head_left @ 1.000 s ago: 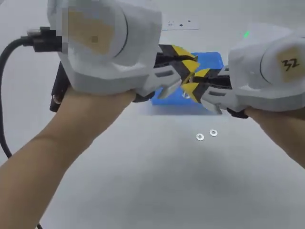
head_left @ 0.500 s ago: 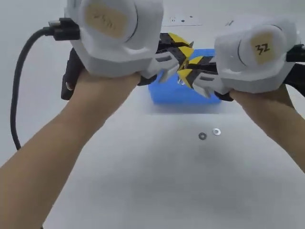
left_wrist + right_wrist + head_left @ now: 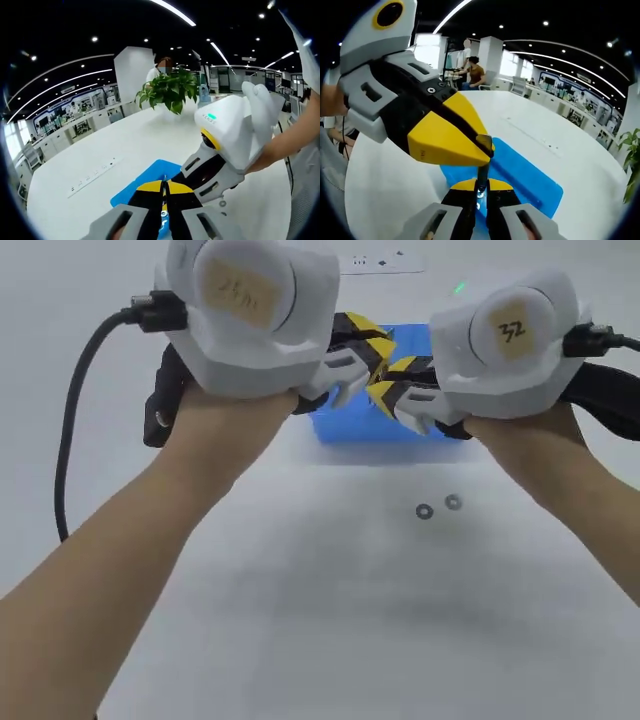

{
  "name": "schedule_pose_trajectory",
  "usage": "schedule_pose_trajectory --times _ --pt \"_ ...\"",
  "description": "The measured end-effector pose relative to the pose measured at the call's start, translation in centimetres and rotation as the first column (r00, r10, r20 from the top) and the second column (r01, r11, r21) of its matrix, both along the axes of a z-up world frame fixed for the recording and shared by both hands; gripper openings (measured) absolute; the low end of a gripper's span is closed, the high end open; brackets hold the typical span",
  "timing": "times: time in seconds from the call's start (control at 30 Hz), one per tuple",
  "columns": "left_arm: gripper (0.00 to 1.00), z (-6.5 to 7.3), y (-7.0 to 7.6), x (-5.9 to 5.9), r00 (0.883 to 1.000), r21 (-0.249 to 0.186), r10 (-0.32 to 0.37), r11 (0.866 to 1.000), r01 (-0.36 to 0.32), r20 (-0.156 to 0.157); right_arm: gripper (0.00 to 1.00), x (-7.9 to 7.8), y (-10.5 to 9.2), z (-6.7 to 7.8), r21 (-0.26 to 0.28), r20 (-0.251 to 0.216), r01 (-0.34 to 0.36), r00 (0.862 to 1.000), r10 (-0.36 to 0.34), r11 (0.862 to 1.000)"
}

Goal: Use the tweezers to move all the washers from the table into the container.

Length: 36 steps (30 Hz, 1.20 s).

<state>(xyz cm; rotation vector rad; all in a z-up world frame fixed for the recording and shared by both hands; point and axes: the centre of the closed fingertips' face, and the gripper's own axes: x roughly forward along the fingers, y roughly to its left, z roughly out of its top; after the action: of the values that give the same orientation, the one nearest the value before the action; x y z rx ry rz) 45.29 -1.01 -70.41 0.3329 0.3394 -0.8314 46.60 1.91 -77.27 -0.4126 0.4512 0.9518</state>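
Above the blue plastic container (image 3: 370,428), the right tool (image 3: 481,189) pinches slim dark tweezers (image 3: 482,175), the closed left tool (image 3: 164,189) touching them, with two small metal washers (image 3: 424,511) left on the white counter (image 3: 320,600).

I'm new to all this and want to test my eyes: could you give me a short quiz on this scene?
1. How many washers lie on the table?
2. True or false: the washers lie inside the container.
3. The container is: A red, B blue, C green.
Key: 1 two; 2 false; 3 B.
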Motion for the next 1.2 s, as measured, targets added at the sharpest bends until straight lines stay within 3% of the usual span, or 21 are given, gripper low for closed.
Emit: schedule_pose_trajectory --times 0.07,0.2,0.3,0.43,0.53,0.73,0.77,0.87,1.03,1.13,1.2 --pt "0.00 0.3 0.0 -0.3 1.000 0.000 -0.006 1.000 0.006 0.005 0.02 -0.2 -0.1 0.4 0.009 -0.001 0.002 1.000 -0.002 1.000" --pt "0.00 2.3 -0.3 -1.6 0.999 -0.012 -0.026 1.000 0.026 0.023 0.03 -1.0 -0.5 2.2 0.032 0.024 0.010 1.000 -0.011 0.999" --pt "0.00 3.4 -0.5 -2.4 0.997 -0.009 -0.065 0.998 0.066 0.047 0.04 -2.0 -0.9 3.9 0.065 0.041 0.003 0.999 -0.006 0.998" --pt "0.00 4.7 -1.2 -4.1 0.988 0.004 -0.143 0.990 0.143 0.055 0.05 -3.4 -1.5 5.3 0.084 0.059 -0.025 0.998 0.020 0.996" --pt "0.00 4.7 -1.7 -5.8 0.973 0.040 -0.228 0.973 0.226 0.038 0.06 -4.9 -1.8 5.1 0.113 0.013 -0.042 0.999 0.040 0.993" --pt "0.00 3.6 -2.8 -8.2 0.941 0.089 -0.340 0.937 0.339 -0.007 0.08 -6.9 -2.7 3.9 0.071 0.011 -0.070 0.998 0.069 0.995" --pt "0.00 3.4 -2.9 -8.3 0.937 0.094 -0.348 0.933 0.348 -0.013 0.08 -7.2 -2.8 3.7 0.073 0.006 -0.069 0.998 0.069 0.995" --pt "0.00 2.4 -3.3 -9.2 0.913 0.111 -0.405 0.907 0.407 -0.043 0.07 -8.4 -2.9 2.8 0.070 -0.031 -0.064 0.997 0.066 0.996" --pt "0.00 1.2 -3.6 -10.0 0.895 0.102 -0.438 0.890 0.445 -0.087 0.07 -9.8 -3.2 1.5 0.049 -0.064 -0.058 0.996 0.061 0.997" --pt "0.00 0.3 -3.7 -10.4 0.879 0.078 -0.459 0.879 0.470 -0.125 0.07 -10.4 -3.4 0.5 0.047 -0.116 -0.053 0.992 0.058 0.998" --pt "0.00 -0.3 -3.8 -10.2 0.879 0.061 -0.457 0.882 0.468 -0.134 0.07 -10.4 -3.6 -0.1 0.035 -0.122 -0.049 0.991 0.053 0.998"
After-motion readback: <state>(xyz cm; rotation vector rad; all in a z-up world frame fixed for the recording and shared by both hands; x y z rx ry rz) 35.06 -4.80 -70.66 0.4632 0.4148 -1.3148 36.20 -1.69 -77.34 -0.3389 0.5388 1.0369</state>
